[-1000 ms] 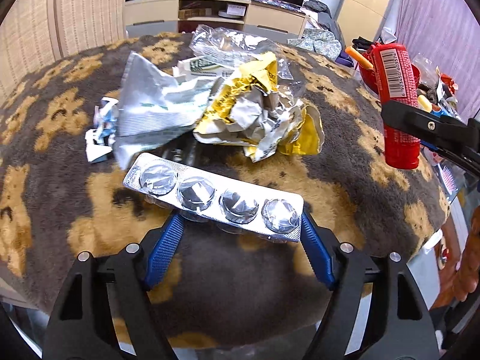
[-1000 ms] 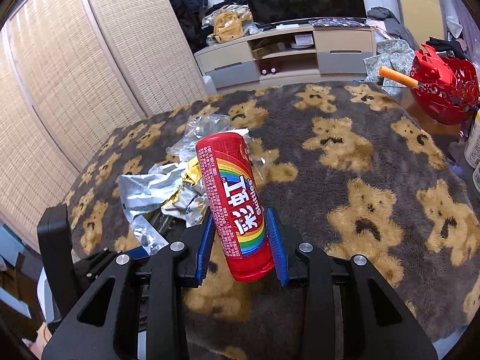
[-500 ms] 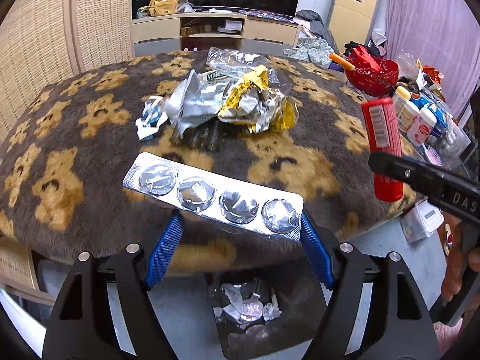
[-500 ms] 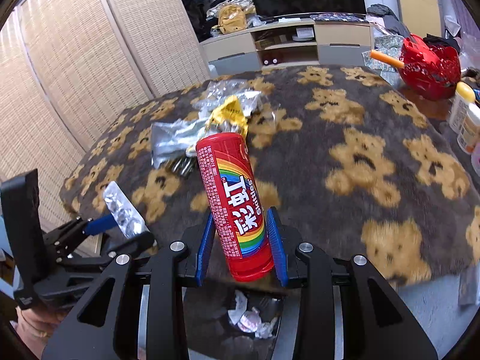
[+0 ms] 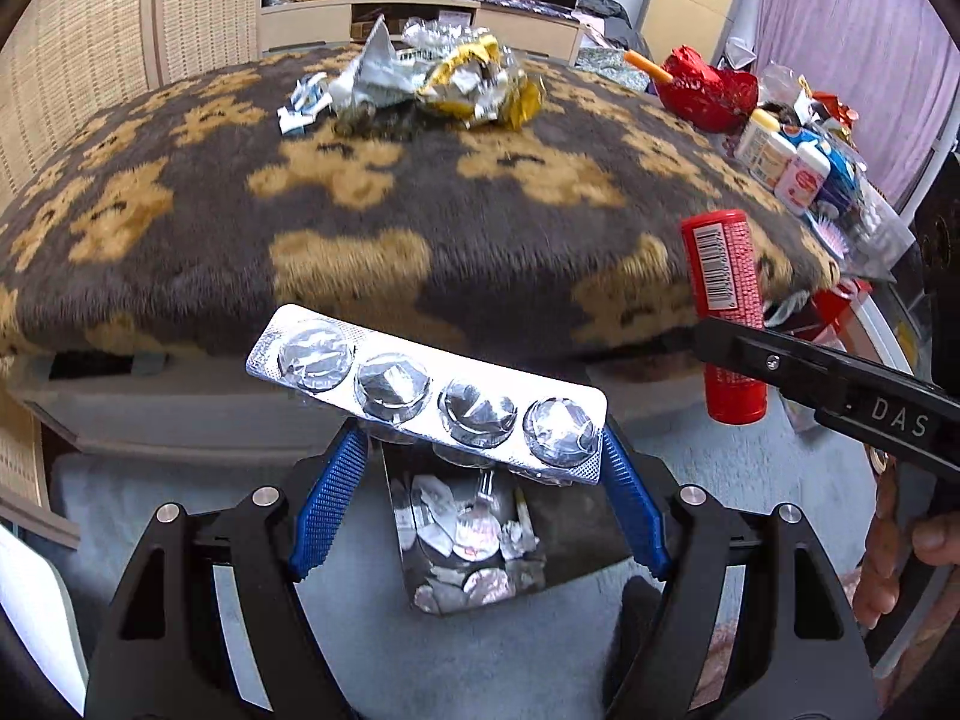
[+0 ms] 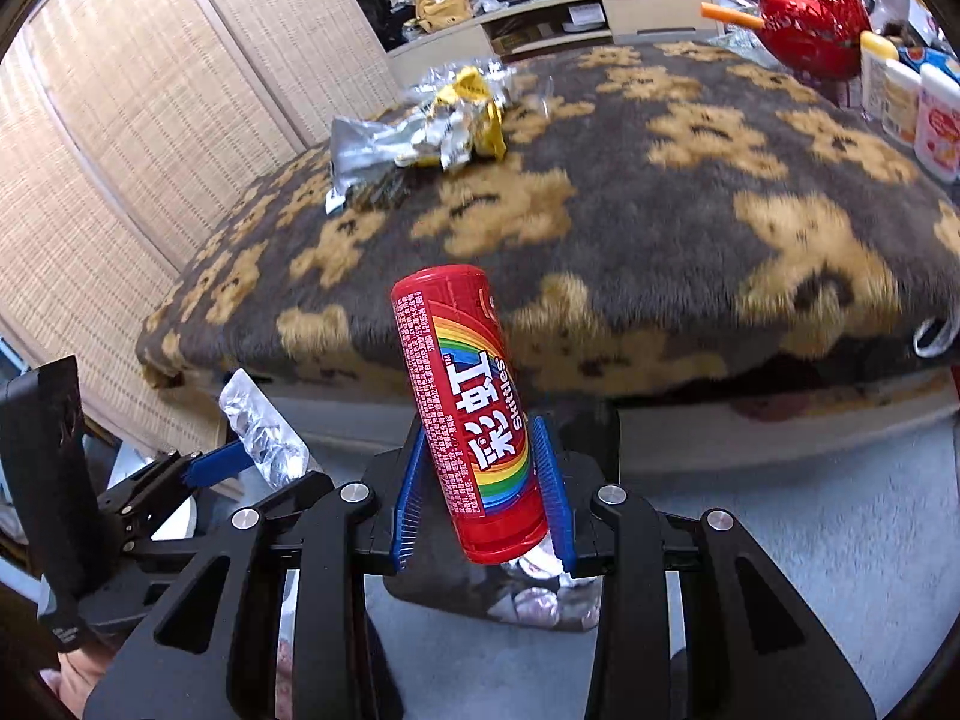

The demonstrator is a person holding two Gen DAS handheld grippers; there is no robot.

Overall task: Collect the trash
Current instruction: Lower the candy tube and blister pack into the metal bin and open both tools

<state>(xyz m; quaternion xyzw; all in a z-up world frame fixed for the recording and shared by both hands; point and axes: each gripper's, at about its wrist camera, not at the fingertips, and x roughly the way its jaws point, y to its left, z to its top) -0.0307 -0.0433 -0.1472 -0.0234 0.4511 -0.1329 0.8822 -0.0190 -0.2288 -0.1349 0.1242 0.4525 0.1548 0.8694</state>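
Note:
My left gripper [image 5: 480, 456] is shut on a silver blister pack [image 5: 429, 393], held across its blue fingers [image 5: 327, 501]. Directly below it on the floor stands a bin [image 5: 474, 546] holding crumpled wrappers. My right gripper [image 6: 483, 468] is shut on a red Skittles tube [image 6: 468, 414], upright and slightly tilted, with the bin [image 6: 528, 597] partly hidden under it. In the left wrist view the tube [image 5: 723, 312] hangs at the right. In the right wrist view the blister pack [image 6: 261, 426] shows at the left. A pile of foil and yellow wrappers [image 5: 432, 81] lies on the bear-patterned table [image 5: 360, 210].
A red basket [image 5: 708, 87] and several bottles [image 5: 780, 162] crowd the table's right side. A cabinet [image 6: 540, 18] and woven screens [image 6: 150, 108] stand behind. Pale carpet [image 6: 810, 540] covers the floor around the bin. A hand [image 5: 900, 558] holds the right gripper.
Both grippers have drawn back from the table and off its front edge, keeping the blister pack and the tube. The floor bin has come into view beneath them.

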